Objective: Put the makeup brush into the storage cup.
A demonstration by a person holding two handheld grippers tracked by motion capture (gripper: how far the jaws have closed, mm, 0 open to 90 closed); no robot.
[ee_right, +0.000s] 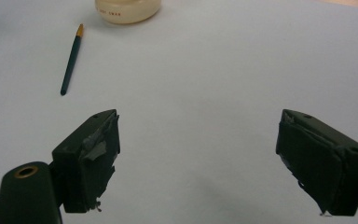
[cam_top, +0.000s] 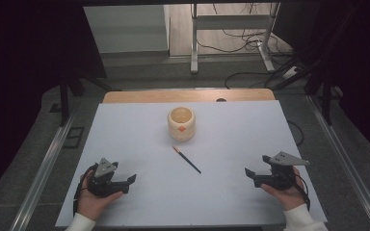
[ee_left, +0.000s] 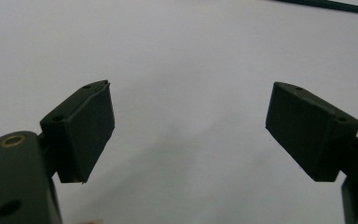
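1. Two hand-held grippers rest low over a white table sheet [cam_top: 139,144], one at each near corner, with a dark pencil [cam_top: 187,160] and a cream cup [cam_top: 181,123] lying between and beyond them.
2. The left gripper [cam_top: 131,180], held in the person's left hand [cam_top: 94,199], points inward across the sheet; in the left gripper view [ee_left: 189,126] its jaws stand wide apart with nothing but bare white surface between them.
3. The right gripper [cam_top: 248,172], cradled in the right hand [cam_top: 286,195], faces the other way, toward the middle; in the right gripper view [ee_right: 198,158] its jaws also gape, empty, and strips of grey tape show on the pads.
4. The pencil lies flat near the centre of the sheet, its orange end [ee_right: 79,30] toward the cup and its dark end toward the near edge, well apart from both grippers.
5. The cup stands upright just beyond the pencil, an orange mark on its front, toward the far side of the sheet; behind it a strip of wooden tabletop [cam_top: 188,96] shows.
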